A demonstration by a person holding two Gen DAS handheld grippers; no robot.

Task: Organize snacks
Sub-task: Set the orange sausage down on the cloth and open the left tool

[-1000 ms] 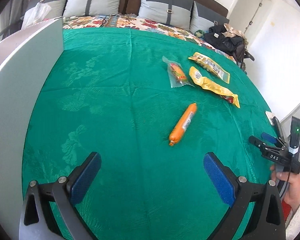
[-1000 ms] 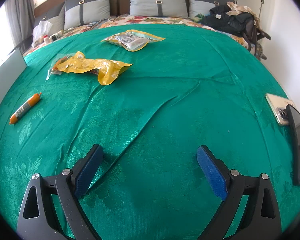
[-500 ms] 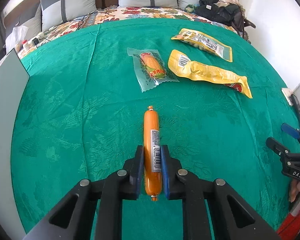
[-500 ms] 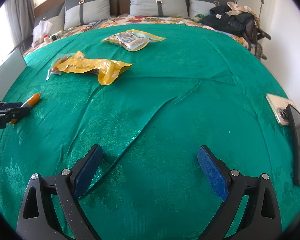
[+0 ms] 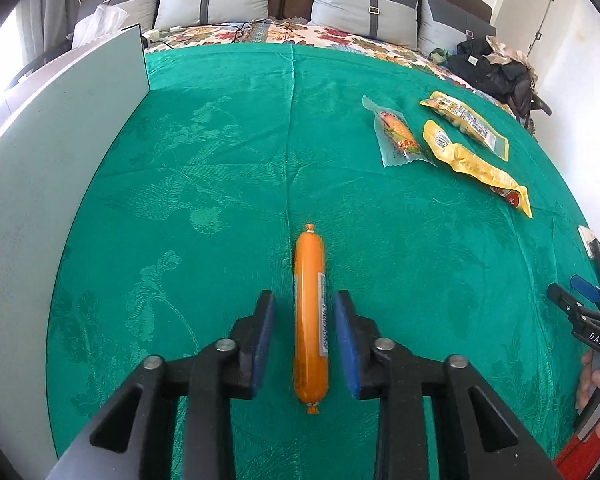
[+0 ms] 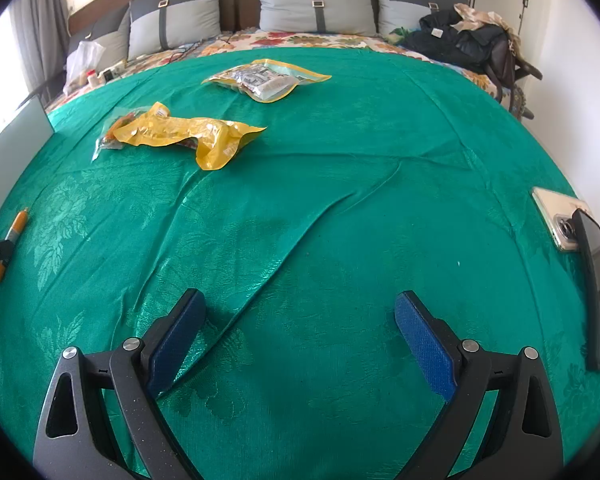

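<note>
An orange sausage stick [image 5: 310,316] lies on the green cloth [image 5: 220,184]. My left gripper [image 5: 305,312] is open, its blue pads on either side of the sausage with small gaps. The sausage also shows at the left edge of the right wrist view [image 6: 10,242]. A clear corn packet [image 5: 398,136], a long yellow packet [image 5: 476,166] and a flat yellow-edged packet [image 5: 464,122] lie far right. My right gripper [image 6: 298,316] is open and empty over bare cloth; the packets [image 6: 188,134] lie far ahead of it to the left.
A grey-white board [image 5: 60,168] stands along the left edge of the cloth. Two phones [image 6: 580,240] lie at the right edge. Pillows [image 6: 314,0] and a dark bag [image 6: 468,44] sit at the back. A long fold [image 6: 284,248] runs across the cloth.
My left gripper closed on the sausage half a second ago, carried it left toward the board, and has now opened with the sausage lying between the pads. The right gripper has not moved.
</note>
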